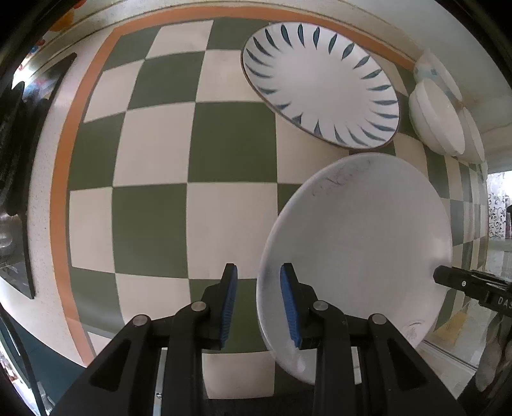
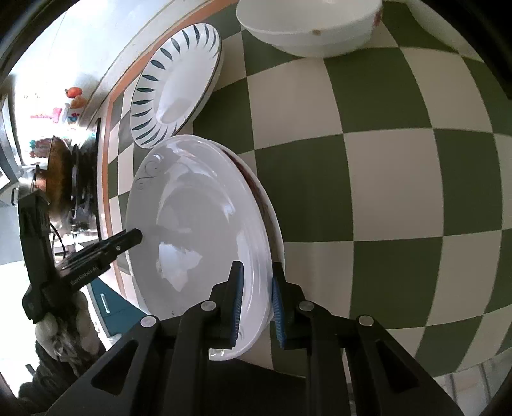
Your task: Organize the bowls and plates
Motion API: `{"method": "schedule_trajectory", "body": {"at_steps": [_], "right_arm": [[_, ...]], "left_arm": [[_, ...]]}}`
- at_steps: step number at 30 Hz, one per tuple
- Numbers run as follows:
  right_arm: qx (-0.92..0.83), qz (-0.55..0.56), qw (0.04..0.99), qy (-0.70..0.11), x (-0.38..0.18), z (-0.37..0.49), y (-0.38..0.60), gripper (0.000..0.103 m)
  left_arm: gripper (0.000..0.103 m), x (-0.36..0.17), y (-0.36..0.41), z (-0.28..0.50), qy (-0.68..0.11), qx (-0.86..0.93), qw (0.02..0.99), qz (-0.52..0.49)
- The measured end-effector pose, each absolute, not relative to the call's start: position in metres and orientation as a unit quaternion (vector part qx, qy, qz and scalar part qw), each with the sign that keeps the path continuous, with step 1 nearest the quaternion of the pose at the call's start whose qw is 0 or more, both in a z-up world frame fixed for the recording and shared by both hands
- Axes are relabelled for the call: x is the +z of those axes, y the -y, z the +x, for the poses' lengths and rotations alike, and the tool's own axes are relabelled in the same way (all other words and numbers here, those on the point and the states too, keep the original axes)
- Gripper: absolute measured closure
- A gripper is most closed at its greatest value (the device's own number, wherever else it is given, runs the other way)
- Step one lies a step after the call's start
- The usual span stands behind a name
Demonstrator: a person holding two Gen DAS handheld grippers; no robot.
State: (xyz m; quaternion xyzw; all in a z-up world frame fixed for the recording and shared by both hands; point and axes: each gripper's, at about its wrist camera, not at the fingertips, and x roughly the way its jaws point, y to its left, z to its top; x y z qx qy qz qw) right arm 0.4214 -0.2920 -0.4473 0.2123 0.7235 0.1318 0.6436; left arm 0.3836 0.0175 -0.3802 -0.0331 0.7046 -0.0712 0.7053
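A plain white plate (image 1: pixel 358 246) is held tilted above the checkered tablecloth (image 1: pixel 153 224). My left gripper (image 1: pixel 259 302) straddles its near rim, one blue pad on each side, jaws a little apart around the rim. My right gripper (image 2: pixel 256 302) grips the opposite rim of the same plate (image 2: pixel 198 224), which lies over another plate with a dark red underside (image 2: pixel 256 188). The right gripper's tip shows in the left wrist view (image 1: pixel 448 276); the left gripper's tip shows in the right wrist view (image 2: pixel 128 240). A blue-leaf patterned plate (image 1: pixel 320 83) lies on the cloth beyond.
White bowls (image 1: pixel 438 118) are stacked at the far right beside the patterned plate; one white bowl (image 2: pixel 310 25) shows at the top of the right wrist view. The cloth has an orange border (image 1: pixel 60 179). Dark cookware (image 2: pixel 64 179) stands past the table edge.
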Motion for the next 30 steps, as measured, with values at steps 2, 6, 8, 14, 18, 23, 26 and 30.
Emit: {"method": "schedule_trajectory", "body": {"at_steps": [2, 6, 8, 14, 18, 23, 26, 30], "right_arm": [[0.117, 0.194, 0.645, -0.73, -0.444, 0.424, 0.295, 0.08], [0.115, 0.219, 0.657, -0.712, -0.423, 0.437, 0.309, 0.079], [0.117, 0.235, 0.667, -0.697, -0.411, 0.449, 0.313, 0.079], [0.1, 0.277, 0.689, -0.662, -0.403, 0.511, 0.303, 0.079], [0.089, 0.289, 0.683, -0.665, -0.42, 0.55, 0.287, 0.079], [0.064, 0.272, 0.68, -0.678, -0.443, 0.578, 0.271, 0.079], [0.049, 0.262, 0.68, -0.683, -0.456, 0.587, 0.265, 0.079], [0.021, 0.24, 0.686, -0.687, -0.465, 0.598, 0.258, 0.096]], "left_arm": [[0.078, -0.371, -0.024, 0.39, -0.699, -0.07, 0.711, -0.038], [0.077, -0.348, -0.032, 0.406, -0.681, -0.075, 0.727, -0.044], [0.077, -0.34, -0.034, 0.421, -0.671, -0.077, 0.736, -0.045], [0.076, -0.35, -0.033, 0.491, -0.68, -0.073, 0.727, -0.058], [0.076, -0.372, -0.035, 0.53, -0.699, -0.076, 0.708, -0.071], [0.076, -0.398, -0.033, 0.562, -0.714, -0.084, 0.692, -0.061], [0.077, -0.409, -0.031, 0.575, -0.718, -0.088, 0.688, -0.056], [0.092, -0.411, -0.027, 0.584, -0.712, -0.115, 0.689, -0.067]]}}
